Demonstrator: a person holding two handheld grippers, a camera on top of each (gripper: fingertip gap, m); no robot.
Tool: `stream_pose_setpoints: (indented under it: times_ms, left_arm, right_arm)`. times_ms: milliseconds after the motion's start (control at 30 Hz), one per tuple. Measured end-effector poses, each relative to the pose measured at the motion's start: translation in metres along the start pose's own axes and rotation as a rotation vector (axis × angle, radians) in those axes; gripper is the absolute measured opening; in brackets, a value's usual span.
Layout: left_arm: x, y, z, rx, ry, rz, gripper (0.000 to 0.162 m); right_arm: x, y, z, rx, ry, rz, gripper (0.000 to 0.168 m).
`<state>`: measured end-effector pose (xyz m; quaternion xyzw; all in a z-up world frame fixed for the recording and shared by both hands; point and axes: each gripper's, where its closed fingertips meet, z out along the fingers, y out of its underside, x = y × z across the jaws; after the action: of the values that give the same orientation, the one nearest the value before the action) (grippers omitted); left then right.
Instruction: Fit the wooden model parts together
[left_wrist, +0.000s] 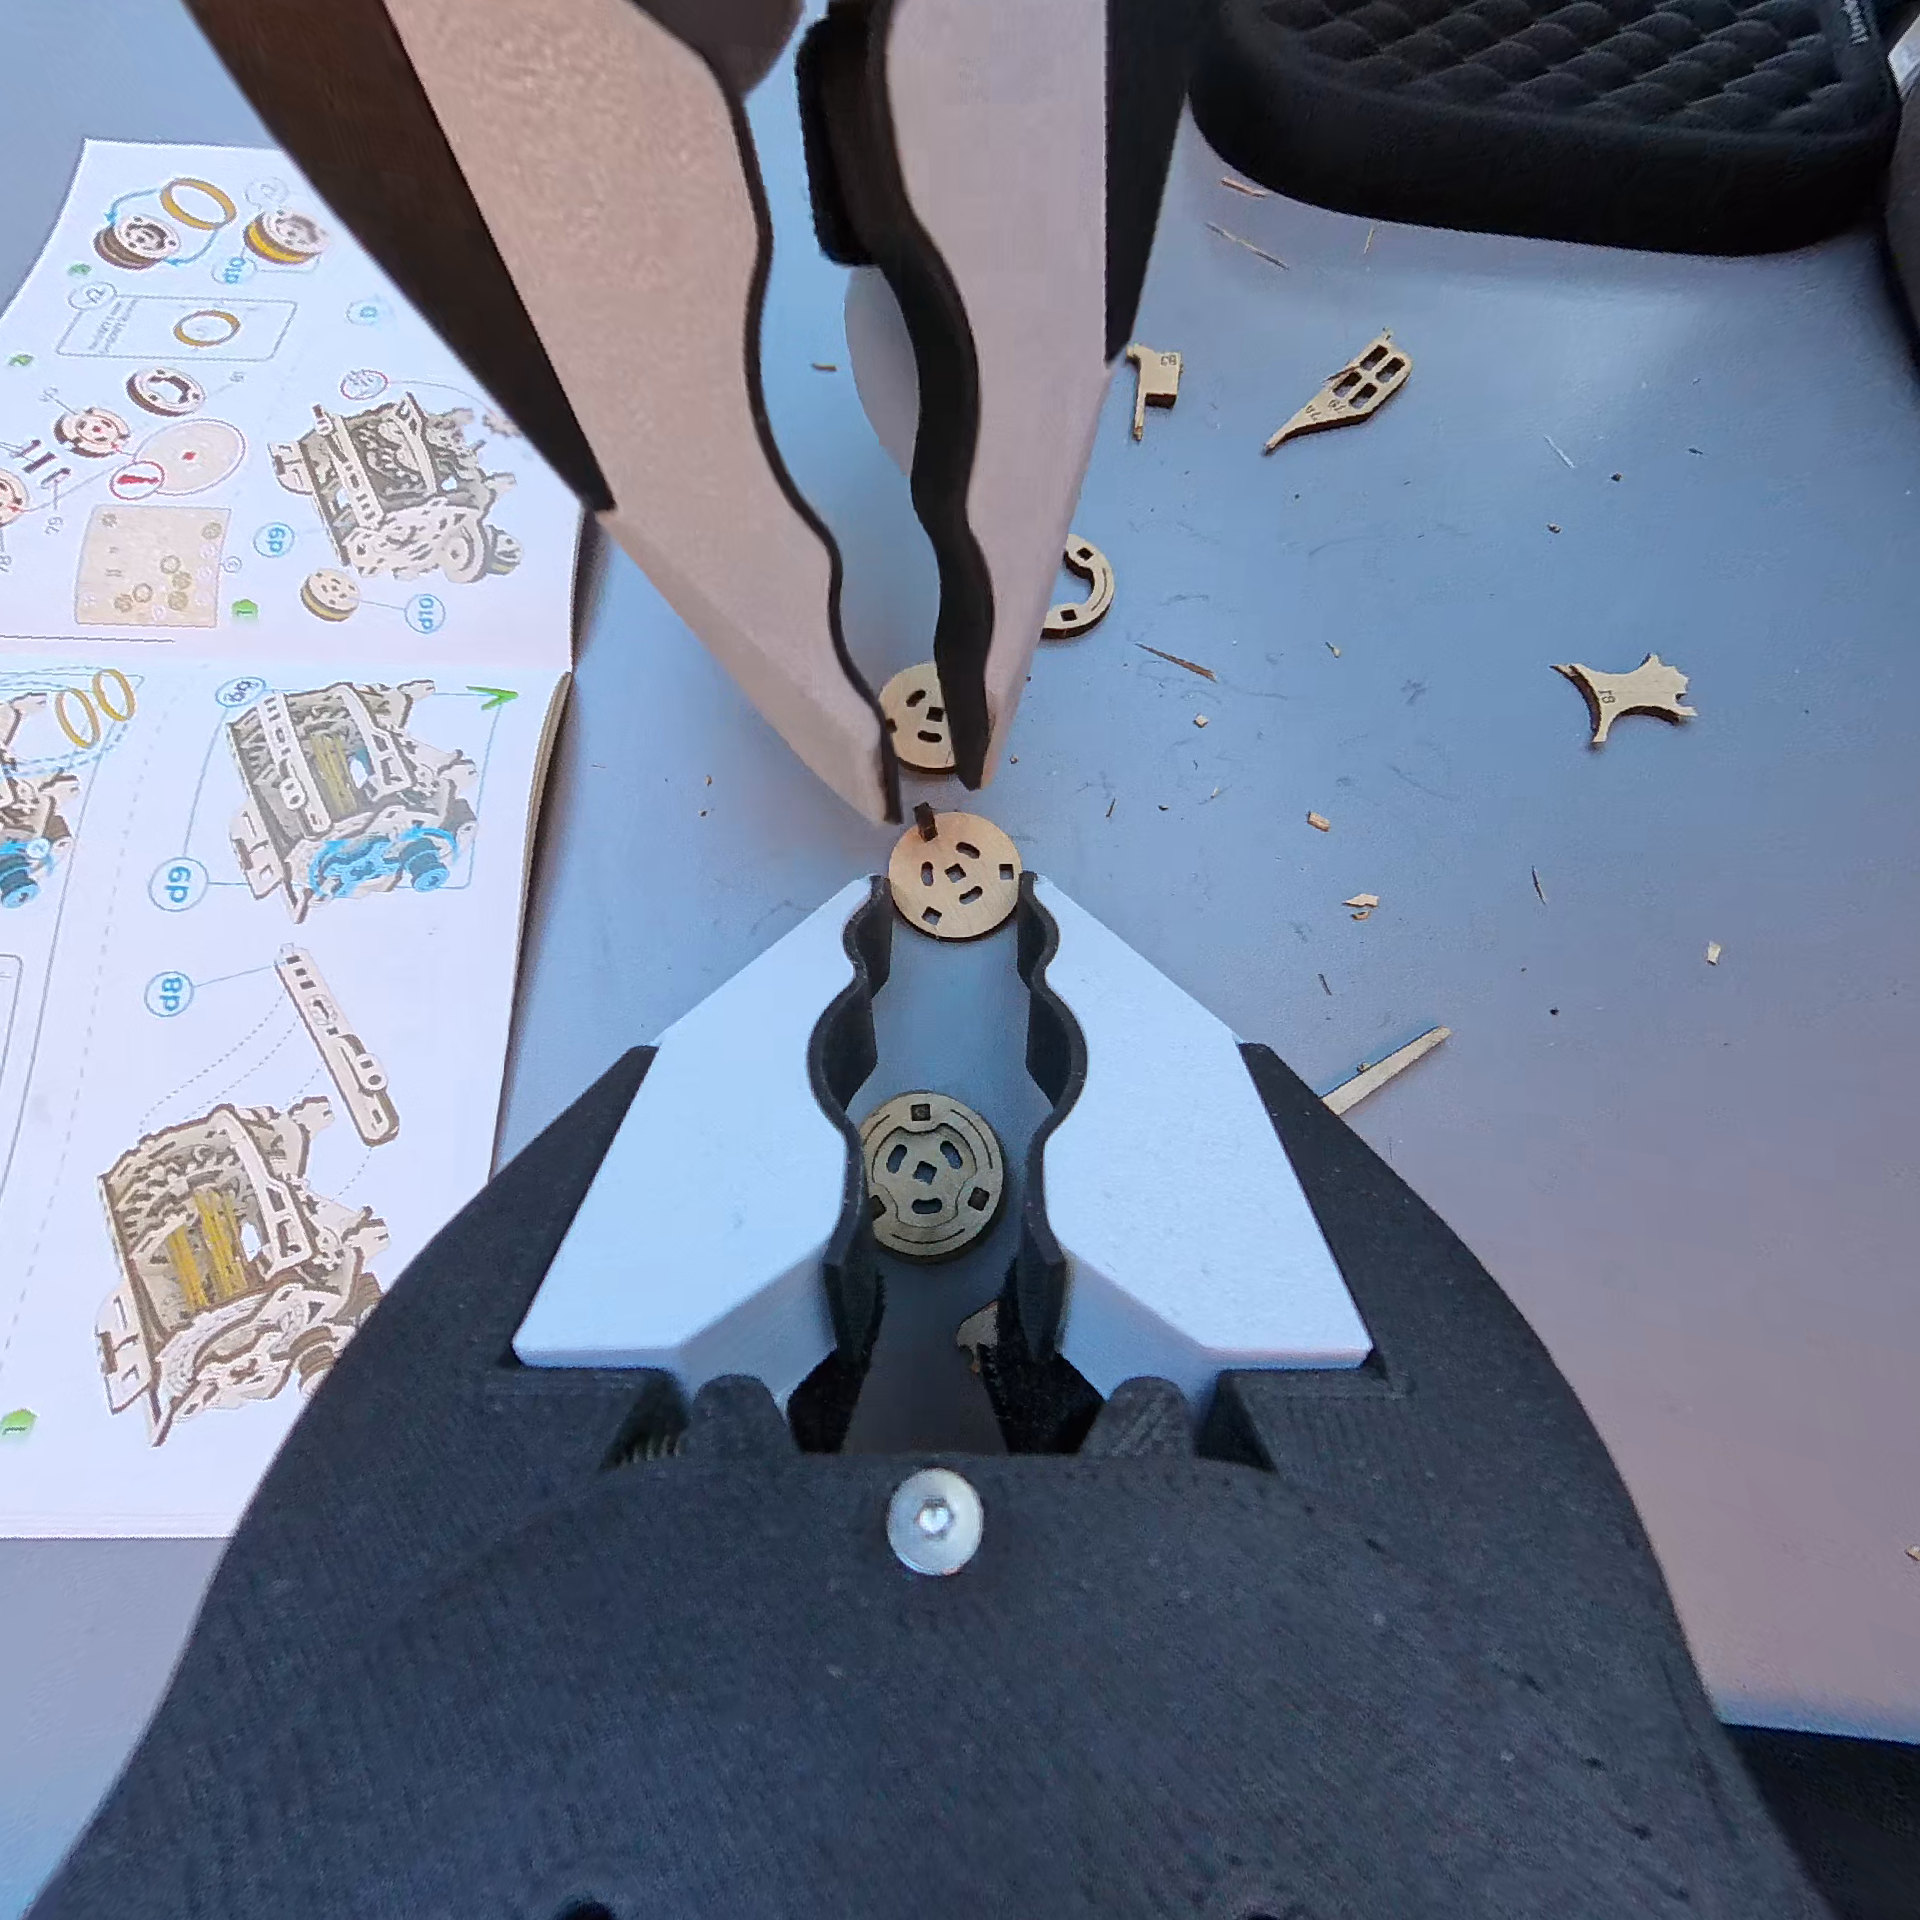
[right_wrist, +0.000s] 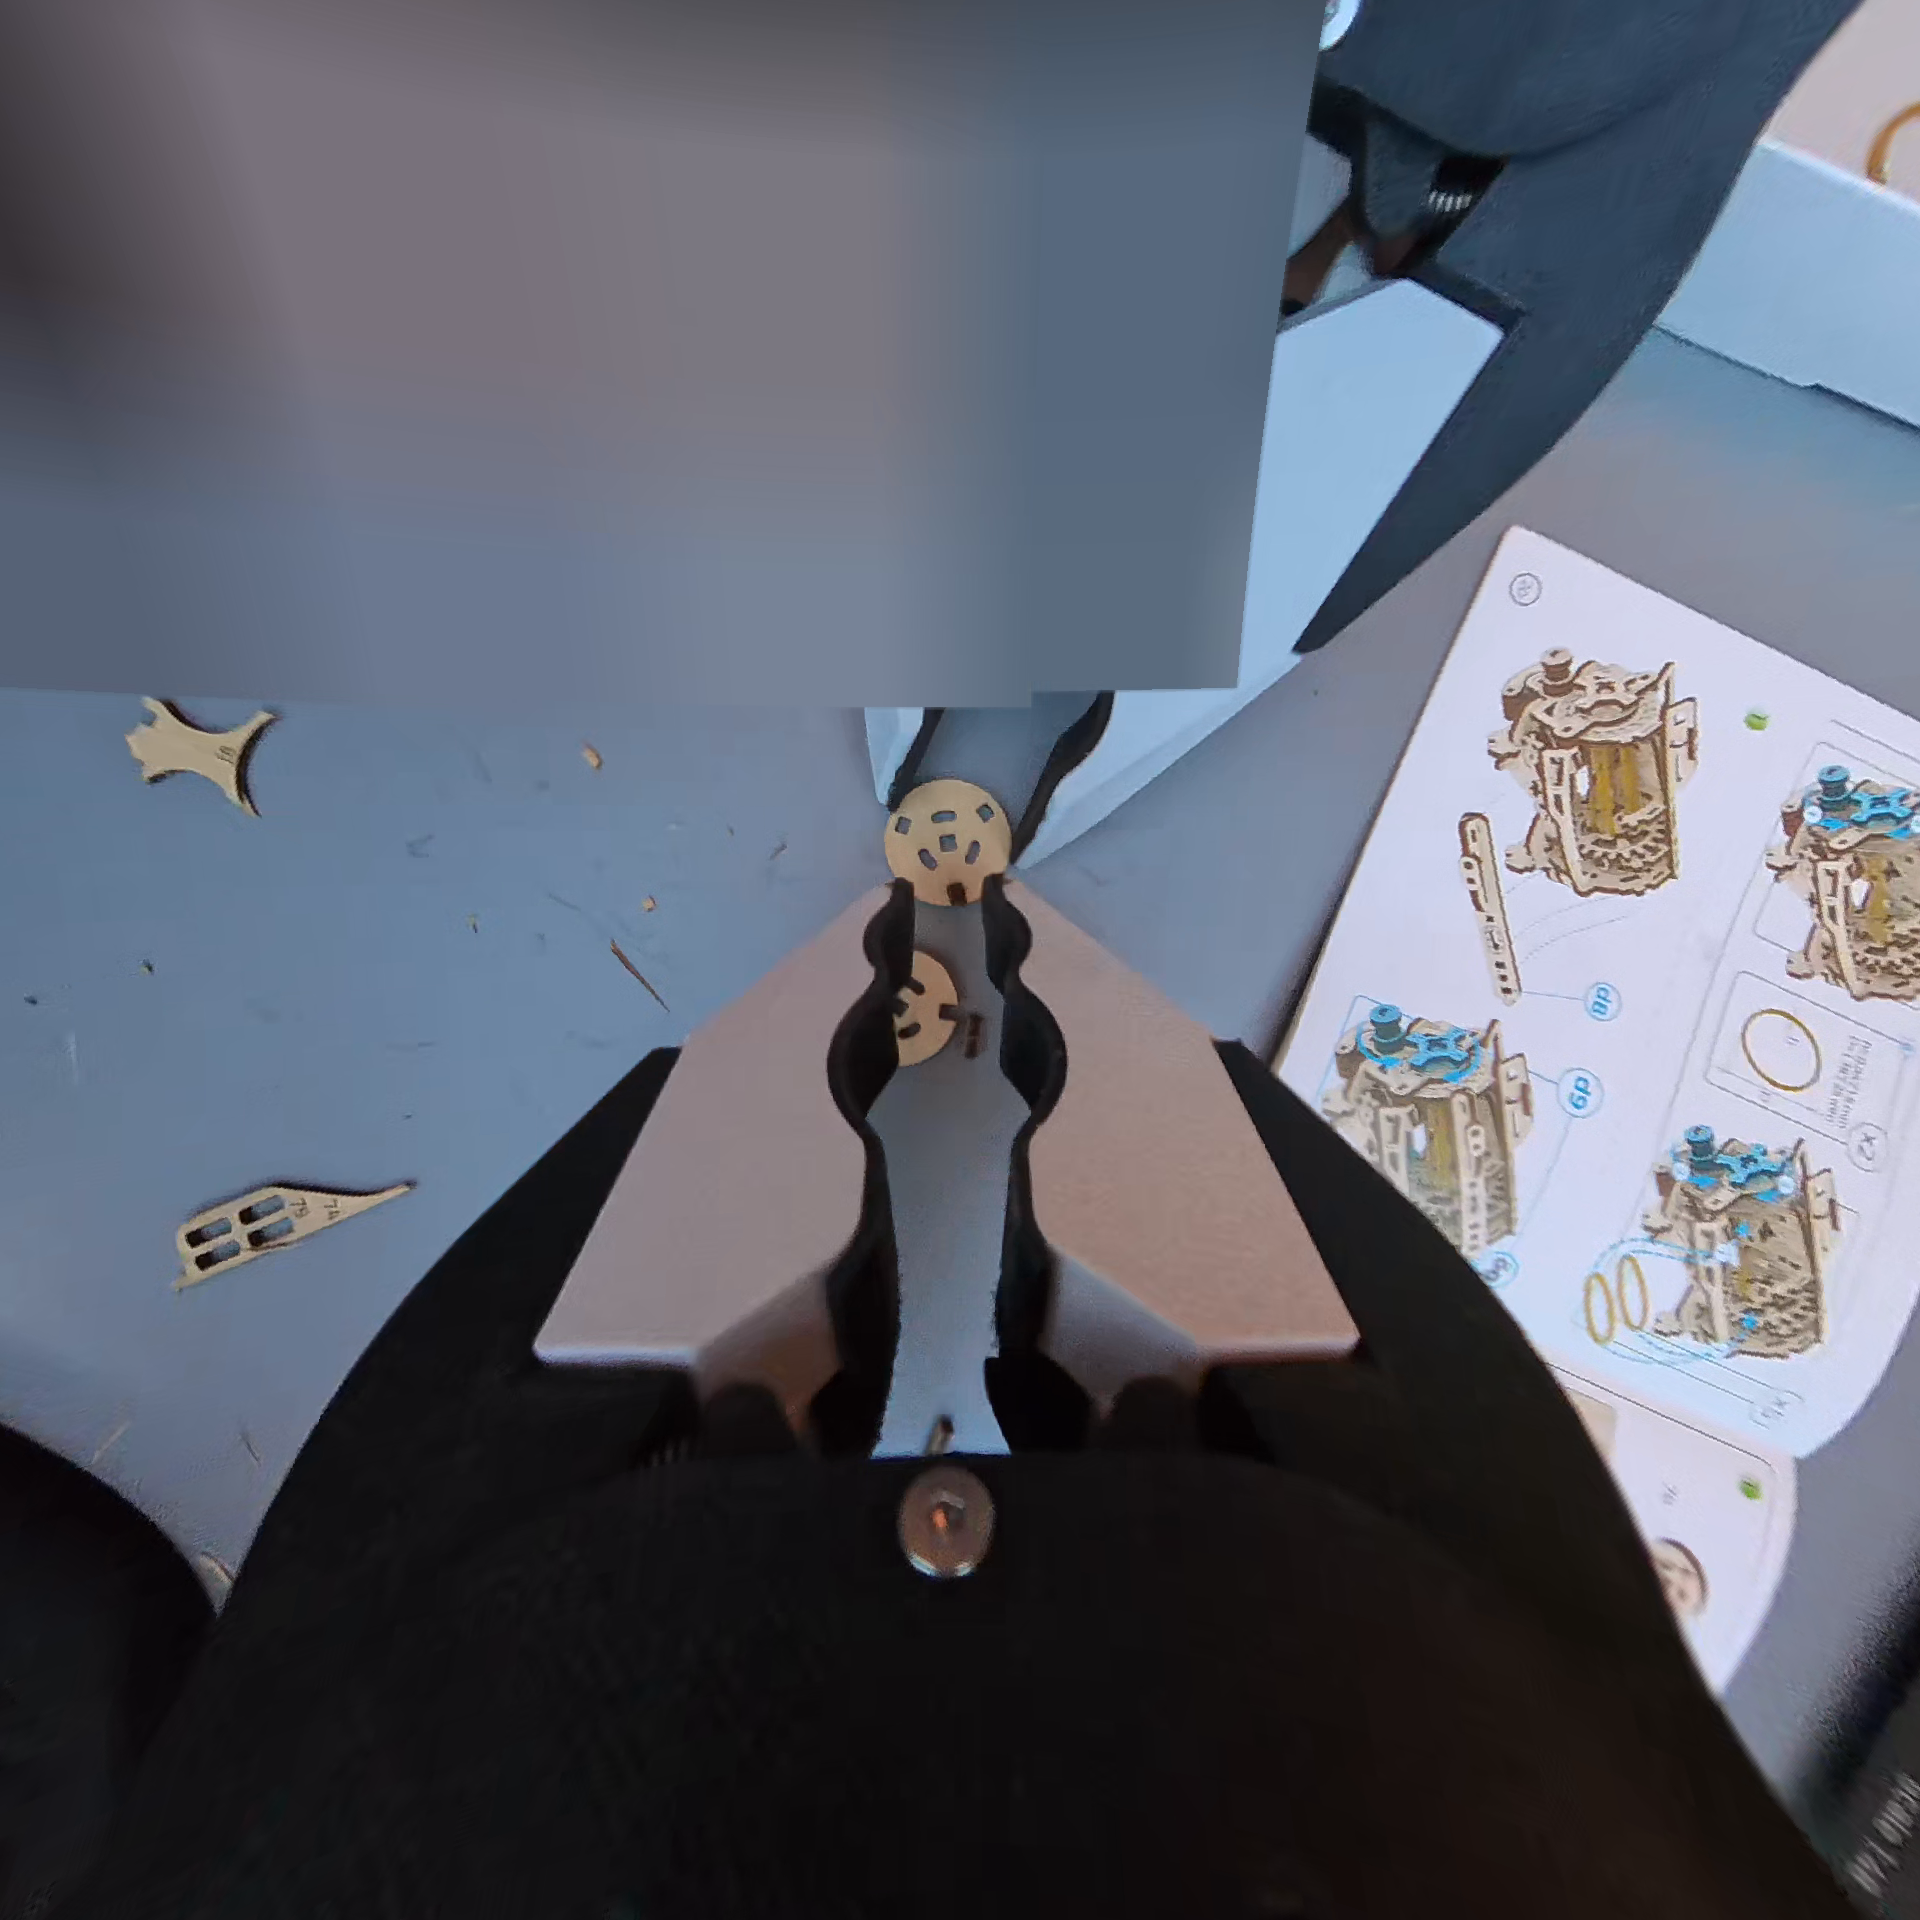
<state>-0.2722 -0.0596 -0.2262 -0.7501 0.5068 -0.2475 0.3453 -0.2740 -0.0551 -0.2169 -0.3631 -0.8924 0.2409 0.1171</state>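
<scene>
My left gripper (left_wrist: 954, 891), with white fingers, is shut on a round light wooden disc (left_wrist: 954, 876) with several slots, held by its edges at the fingertips. A small dark peg (left_wrist: 923, 821) stands in a slot at the disc's far edge. My right gripper (right_wrist: 948, 899), with pinkish fingers, faces the left one tip to tip, and also shows in the left wrist view (left_wrist: 930, 795). Its jaws stand slightly apart on either side of the peg (right_wrist: 959, 890), not clamped on it. The disc (right_wrist: 948, 844) shows just beyond its tips.
A second light disc (right_wrist: 920, 1023) and a small dark piece (right_wrist: 972, 1034) lie under the right gripper. A darker layered disc (left_wrist: 930, 1174) lies between the left fingers. An open instruction booklet (left_wrist: 260, 727) lies left. Loose wooden offcuts (left_wrist: 1340, 390) (left_wrist: 1631, 698) lie right. A black cushion (left_wrist: 1558, 104) is at the back. Both grippers' tips are close together, under 4 cm apart.
</scene>
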Motion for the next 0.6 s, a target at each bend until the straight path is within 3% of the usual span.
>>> stream_pose_setpoints:
  times_ms: [600]
  left_arm:
    - [0.0009, -0.0002, 0.0000, 0.000, 0.004, 0.002, 0.023]
  right_arm:
    - [0.0004, 0.0026, 0.0070, 0.098, -0.051, 0.088, 0.002]
